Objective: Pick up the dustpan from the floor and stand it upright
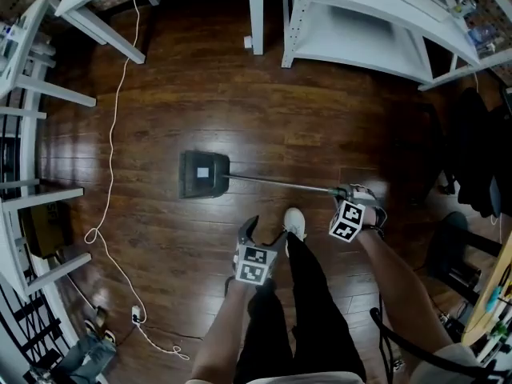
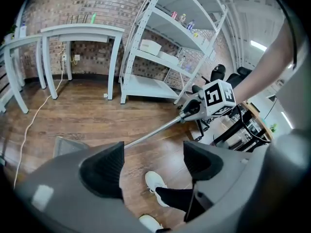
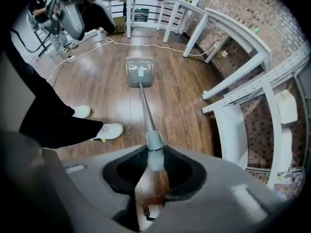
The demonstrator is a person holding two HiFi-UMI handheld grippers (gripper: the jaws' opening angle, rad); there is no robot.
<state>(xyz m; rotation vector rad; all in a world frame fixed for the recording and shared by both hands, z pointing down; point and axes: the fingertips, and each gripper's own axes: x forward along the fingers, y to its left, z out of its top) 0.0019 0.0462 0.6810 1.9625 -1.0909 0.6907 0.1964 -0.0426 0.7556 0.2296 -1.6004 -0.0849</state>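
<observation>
A grey dustpan (image 1: pixel 204 174) rests on the dark wooden floor, its long metal handle (image 1: pixel 276 183) slanting up to the right. My right gripper (image 1: pixel 344 192) is shut on the grey end of that handle (image 3: pixel 154 152), with the pan (image 3: pixel 140 72) far below it in the right gripper view. My left gripper (image 1: pixel 266 230) hangs in front of the person's legs, apart from the handle. Its jaws (image 2: pixel 153 164) stand open with nothing between them; the handle (image 2: pixel 155 132) and a corner of the pan (image 2: pixel 65 145) show beyond them, as does the right gripper (image 2: pixel 194 107).
The person's white shoe (image 1: pixel 294 221) stands just below the handle. A white cable (image 1: pixel 112 134) runs down the floor on the left to a plug (image 1: pixel 136 315). White table legs (image 1: pixel 104 30) and white shelving (image 1: pixel 360 30) line the far side. Dark chairs (image 1: pixel 472 158) stand right.
</observation>
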